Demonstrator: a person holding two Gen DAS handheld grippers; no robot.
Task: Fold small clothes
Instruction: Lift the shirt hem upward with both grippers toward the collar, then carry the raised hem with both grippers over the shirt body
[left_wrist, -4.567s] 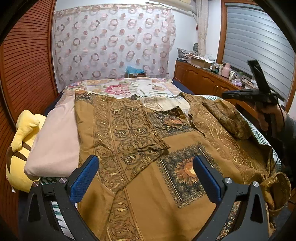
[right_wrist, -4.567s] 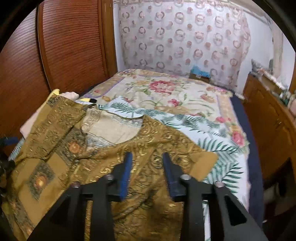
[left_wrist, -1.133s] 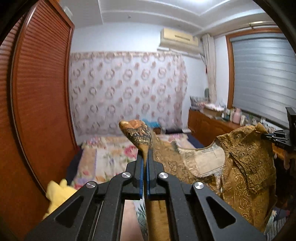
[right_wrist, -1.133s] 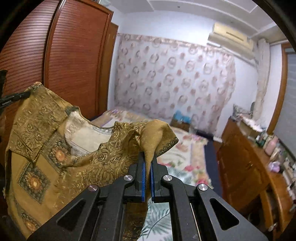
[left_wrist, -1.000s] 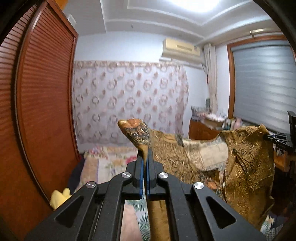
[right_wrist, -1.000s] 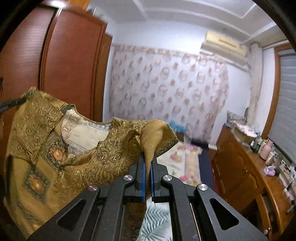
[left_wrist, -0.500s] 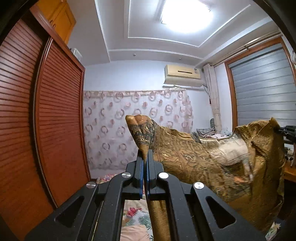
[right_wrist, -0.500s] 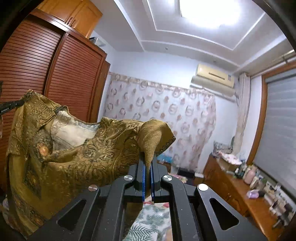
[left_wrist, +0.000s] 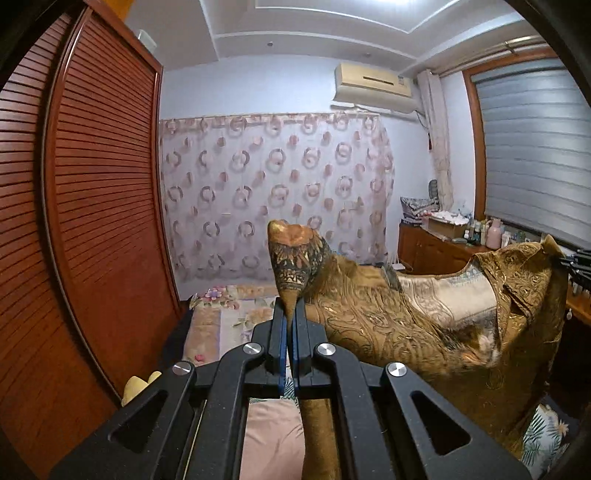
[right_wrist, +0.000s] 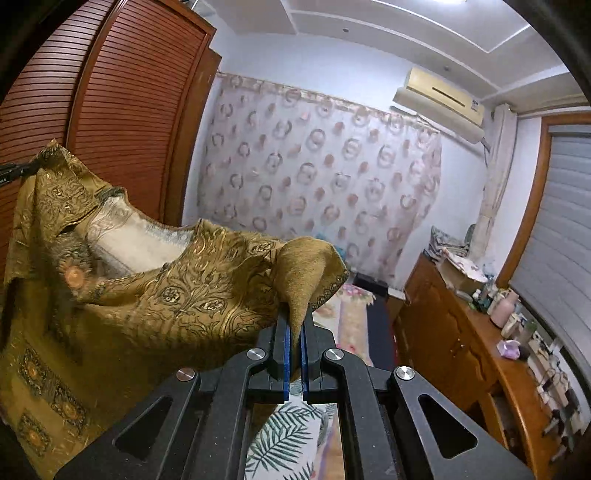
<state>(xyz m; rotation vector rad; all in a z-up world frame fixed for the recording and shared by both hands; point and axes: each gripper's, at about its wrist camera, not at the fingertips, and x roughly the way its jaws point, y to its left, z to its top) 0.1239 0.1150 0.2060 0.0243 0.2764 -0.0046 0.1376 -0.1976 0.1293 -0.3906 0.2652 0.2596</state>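
Both tools pinch the gold patterned shirt (left_wrist: 424, 325): the left tool (left_wrist: 289, 321) grips one bunched corner, the right tool (right_wrist: 293, 332) another. The shirt hangs stretched between them above the bed (left_wrist: 229, 317), probably clear of it.

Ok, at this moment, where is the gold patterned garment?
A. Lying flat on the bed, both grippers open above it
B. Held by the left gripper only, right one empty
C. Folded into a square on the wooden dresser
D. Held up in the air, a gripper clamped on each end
D: the left gripper and right gripper each have their jaws shut on a pinch of the gold garment, which sags between them above the bed.
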